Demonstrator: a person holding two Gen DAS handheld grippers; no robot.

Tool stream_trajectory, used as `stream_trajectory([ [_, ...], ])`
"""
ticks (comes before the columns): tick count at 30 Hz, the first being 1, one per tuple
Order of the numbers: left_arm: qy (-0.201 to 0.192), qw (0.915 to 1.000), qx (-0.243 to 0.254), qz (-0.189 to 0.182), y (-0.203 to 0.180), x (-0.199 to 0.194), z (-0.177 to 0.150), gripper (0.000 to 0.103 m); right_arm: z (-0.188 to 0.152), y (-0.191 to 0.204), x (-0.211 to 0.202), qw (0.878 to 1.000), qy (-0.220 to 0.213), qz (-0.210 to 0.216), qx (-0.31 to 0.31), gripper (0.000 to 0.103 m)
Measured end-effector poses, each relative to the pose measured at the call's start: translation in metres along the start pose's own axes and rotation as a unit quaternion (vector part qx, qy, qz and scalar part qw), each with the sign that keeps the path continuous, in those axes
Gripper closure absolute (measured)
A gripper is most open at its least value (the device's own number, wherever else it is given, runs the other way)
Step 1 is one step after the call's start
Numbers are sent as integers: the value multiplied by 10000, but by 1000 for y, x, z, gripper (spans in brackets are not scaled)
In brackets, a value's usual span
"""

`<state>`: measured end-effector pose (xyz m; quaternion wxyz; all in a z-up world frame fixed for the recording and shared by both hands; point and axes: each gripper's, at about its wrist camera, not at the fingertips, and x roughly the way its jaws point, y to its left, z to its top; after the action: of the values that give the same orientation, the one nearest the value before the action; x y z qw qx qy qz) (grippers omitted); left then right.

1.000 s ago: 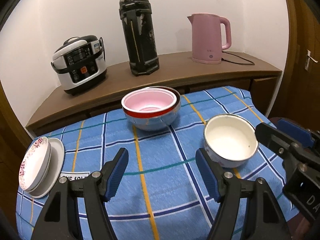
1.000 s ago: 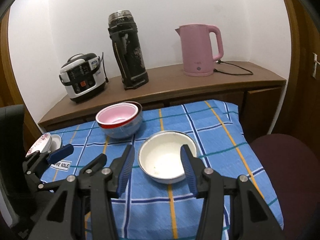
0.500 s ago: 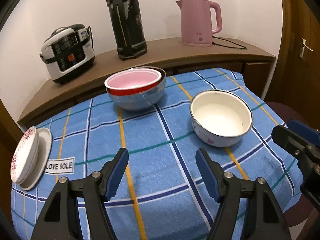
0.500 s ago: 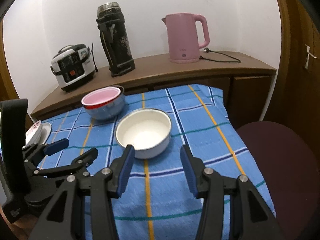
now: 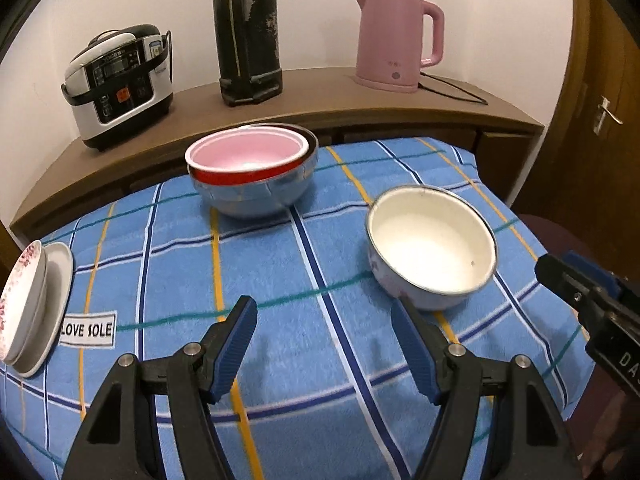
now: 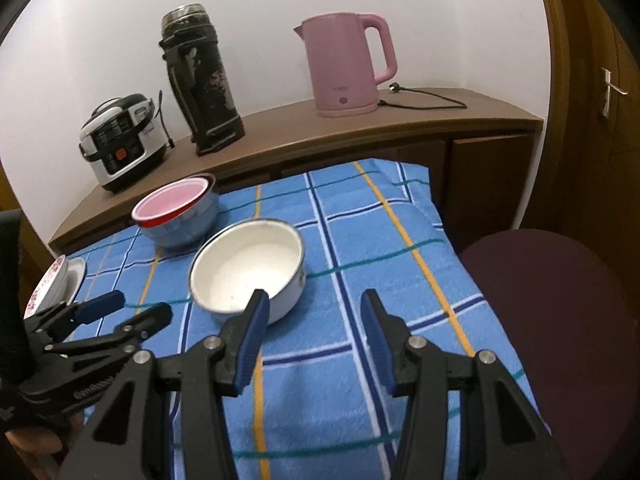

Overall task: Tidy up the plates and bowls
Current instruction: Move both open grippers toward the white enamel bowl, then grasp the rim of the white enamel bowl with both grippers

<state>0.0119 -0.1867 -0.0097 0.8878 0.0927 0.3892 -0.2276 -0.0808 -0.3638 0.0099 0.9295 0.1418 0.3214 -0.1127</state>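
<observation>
A white enamel bowl (image 5: 432, 248) stands alone on the blue checked cloth, right of centre. Further back, a pink bowl with a red outside (image 5: 246, 154) sits nested in a steel bowl (image 5: 256, 198). Two plates, the upper one floral (image 5: 24, 300), are stacked at the cloth's left edge. My left gripper (image 5: 323, 302) hangs open over bare cloth, left of the white bowl. My right gripper (image 6: 314, 296) is open too and holds nothing. Its left finger overlaps the near wall of the white bowl (image 6: 248, 268) in that view, and the bowl lies left of the gap.
Behind the table runs a wooden sideboard (image 5: 320, 96) with a rice cooker (image 5: 120, 84), a black thermos (image 5: 246, 32) and a pink kettle (image 5: 394, 40) with its cord. A dark red chair seat (image 6: 552, 312) stands at the table's right. A door with a handle is far right.
The right gripper has drifted right and lower, so the white bowl went from between its fingers to left of them. The left gripper tipped a little; both stayed open.
</observation>
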Motion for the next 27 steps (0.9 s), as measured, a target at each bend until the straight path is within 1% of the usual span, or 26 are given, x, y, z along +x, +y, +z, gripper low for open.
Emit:
stream_trajectory([
  [6, -65, 9998, -209, 3, 6, 9, 15, 31, 11, 1, 14, 10000, -14, 96, 13, 55],
  [9, -105, 9997, -200, -12, 3, 15, 23, 31, 16, 5, 23, 9999, 47, 120, -4, 55],
  [10, -117, 9997, -196, -7, 2, 16, 25, 31, 16, 6, 25, 9999, 66, 145, 7, 56],
  [11, -126, 9997, -197, 6, 2, 18, 27, 31, 17, 7, 28, 9998, 86, 165, 15, 60],
  [17, -121, 9995, -270, -146, 0, 28, 35, 32, 19, 9, 41, 9997, 161, 164, 55, 66],
  [19, -93, 9995, -238, -188, -3, 32, 35, 38, 20, 9, 46, 9996, 206, 152, 77, 66],
  [20, -69, 9995, -227, -213, -4, 34, 35, 47, 20, 10, 49, 9996, 221, 157, 80, 66],
  [21, -17, 9994, -218, -259, -6, 37, 36, 51, 20, 10, 50, 9995, 239, 166, 76, 66],
  [22, 43, 9993, -224, -309, -8, 41, 37, 53, 20, 10, 52, 9995, 248, 169, 73, 66],
  [26, 82, 9992, -217, -317, -13, 47, 39, 53, 21, 11, 56, 9994, 281, 181, 101, 68],
  [27, 88, 9994, -179, -298, -15, 48, 40, 58, 21, 11, 58, 9994, 287, 179, 99, 68],
])
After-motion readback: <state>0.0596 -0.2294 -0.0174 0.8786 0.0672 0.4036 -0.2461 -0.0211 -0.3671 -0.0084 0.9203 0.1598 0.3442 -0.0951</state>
